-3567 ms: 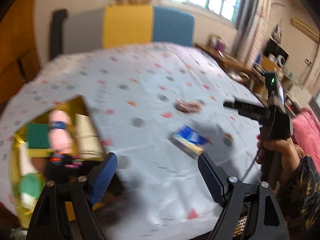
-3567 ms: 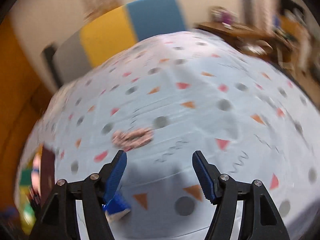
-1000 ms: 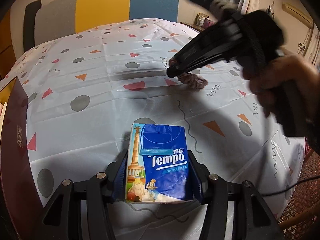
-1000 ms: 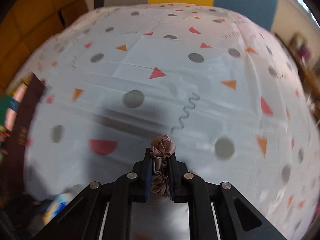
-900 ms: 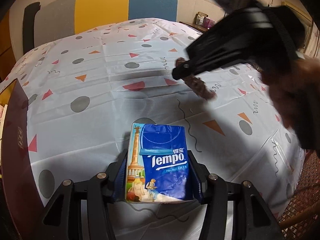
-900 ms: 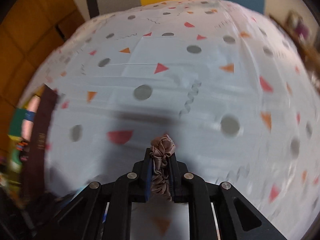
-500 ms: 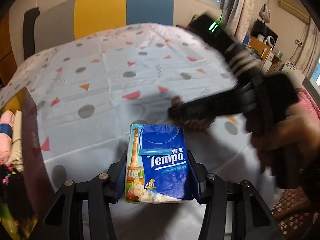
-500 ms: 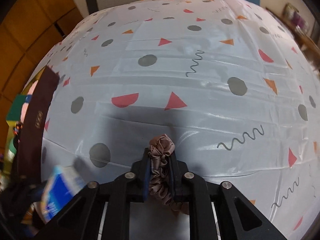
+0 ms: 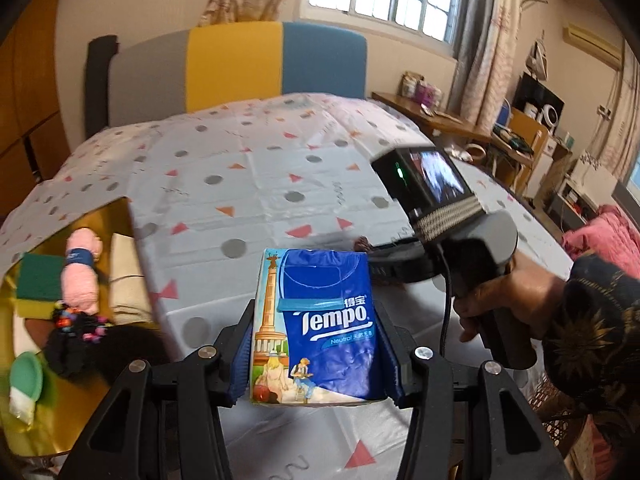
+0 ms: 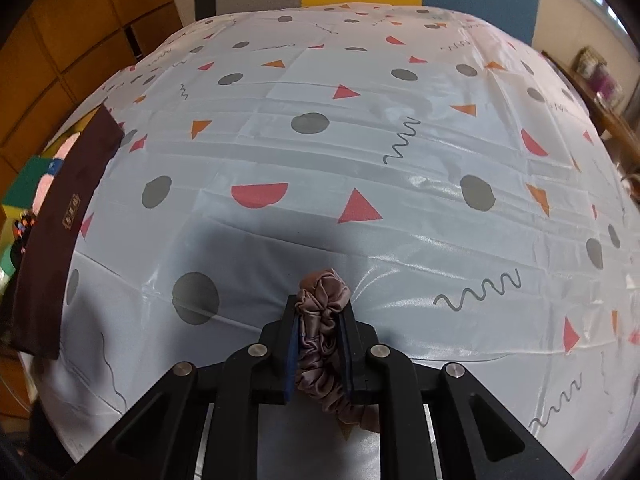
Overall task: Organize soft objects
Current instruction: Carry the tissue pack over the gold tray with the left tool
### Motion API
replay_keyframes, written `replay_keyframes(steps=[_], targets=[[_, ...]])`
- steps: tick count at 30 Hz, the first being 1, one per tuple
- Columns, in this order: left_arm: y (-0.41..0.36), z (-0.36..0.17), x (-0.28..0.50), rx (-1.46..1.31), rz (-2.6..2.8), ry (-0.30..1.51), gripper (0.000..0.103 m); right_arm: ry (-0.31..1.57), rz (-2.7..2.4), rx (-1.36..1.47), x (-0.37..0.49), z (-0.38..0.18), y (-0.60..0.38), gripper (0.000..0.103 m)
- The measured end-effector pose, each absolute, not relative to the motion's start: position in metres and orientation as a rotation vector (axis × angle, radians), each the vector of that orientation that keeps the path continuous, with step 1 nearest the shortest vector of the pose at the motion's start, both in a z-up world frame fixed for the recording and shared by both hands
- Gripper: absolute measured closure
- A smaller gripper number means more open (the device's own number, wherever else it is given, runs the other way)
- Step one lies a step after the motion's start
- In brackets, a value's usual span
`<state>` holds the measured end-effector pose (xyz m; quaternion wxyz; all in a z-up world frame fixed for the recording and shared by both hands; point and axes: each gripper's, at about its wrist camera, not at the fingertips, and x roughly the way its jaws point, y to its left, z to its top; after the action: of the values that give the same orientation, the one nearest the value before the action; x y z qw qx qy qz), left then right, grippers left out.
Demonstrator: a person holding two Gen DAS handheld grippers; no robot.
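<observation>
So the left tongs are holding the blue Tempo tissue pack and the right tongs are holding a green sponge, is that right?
Not quite. The left tongs do hold the Tempo tissue pack, but the right tongs are shut on a brown scrunchie, as the right wrist view shows.

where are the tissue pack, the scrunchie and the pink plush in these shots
tissue pack [image 9: 324,320]: left wrist view, on the blue printed front, between the left claw's pads.
scrunchie [image 10: 322,320]: right wrist view, on the bunched brown satin pinched in the right claw.
pink plush [image 9: 80,284]: left wrist view, on its body inside the gold box.
</observation>
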<state>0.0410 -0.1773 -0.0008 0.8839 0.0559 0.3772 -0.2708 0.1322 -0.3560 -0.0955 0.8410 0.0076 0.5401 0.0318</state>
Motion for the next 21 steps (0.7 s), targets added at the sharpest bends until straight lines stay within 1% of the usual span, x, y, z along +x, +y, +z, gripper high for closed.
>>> replay_keyframes(steps=[7, 21], targets=[[-0.144, 0.023, 0.035, 0.068, -0.511, 0.735, 0.051, 1.134, 0.071, 0.011, 0.133, -0.097, -0.355, 0.087], [-0.086, 0.031, 0.042, -0.002, -0.401, 0.724, 0.051, 1.117, 0.082, -0.024, 0.132, -0.097, -0.352, 0.087]])
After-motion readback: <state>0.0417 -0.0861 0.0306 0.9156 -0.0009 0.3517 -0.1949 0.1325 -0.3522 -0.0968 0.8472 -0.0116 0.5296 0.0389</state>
